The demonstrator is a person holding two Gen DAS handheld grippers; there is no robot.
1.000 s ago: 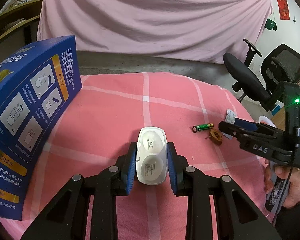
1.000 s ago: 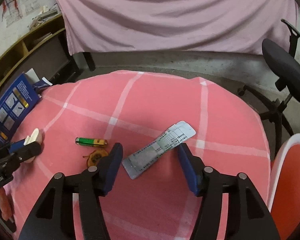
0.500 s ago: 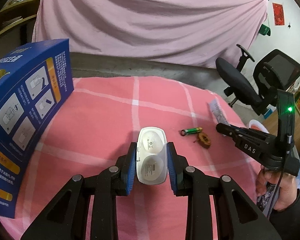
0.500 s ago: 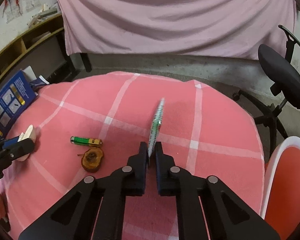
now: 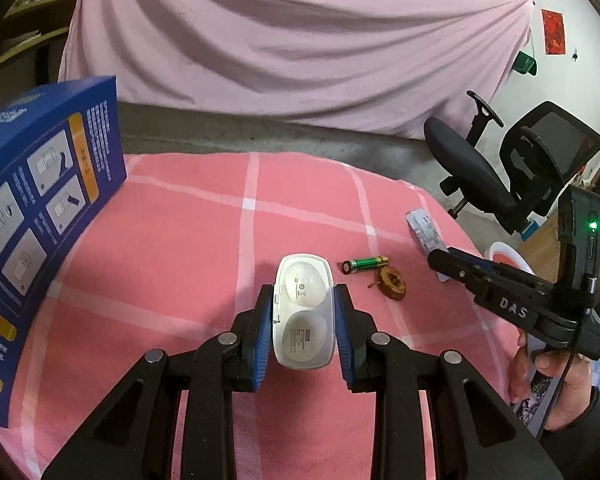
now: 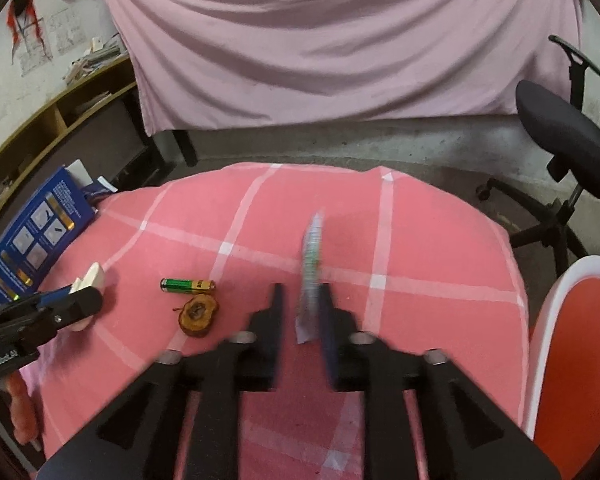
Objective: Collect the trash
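My left claw [image 5: 303, 322] is clamped on a white plastic case [image 5: 303, 314], a smooth rounded oblong with two oval bulges on its lid; the ribbed blue pads [image 5: 261, 344] press both long sides and hold it over the near middle of the worktop [image 5: 180, 248], which is covered in soft pink cloth crossed by pale stripes. My right claw [image 6: 302, 312] is blurred and its jaws are opening; a thin, flat foil strip [image 6: 311, 264], printed and silvery, stands on edge between them, close against the right pad, and I cannot tell whether that pad touches it. In the left view the same strip pokes out past the black fingertips [image 5: 444, 261] near the worktop's right edge. Lying on the cloth between my two claws are a small green battery [image 5: 365, 264] with a gold end, a smooth cylinder on its side, and just beside it a brown, wrinkled dried fruit slice [image 5: 391, 283], round with a dark core. A glossy blue cardboard box [image 5: 40, 208] with printed picture panels stands upright at the left edge. Off the right edge stands a chair [image 6: 572, 344] with a white rim and a red seat. A hand [image 5: 556, 384] grips the right claw's handle. Behind the worktop hangs a creased pink sheet [image 5: 300, 48], and a black office chair [image 5: 500, 168] stands on the grey floor.
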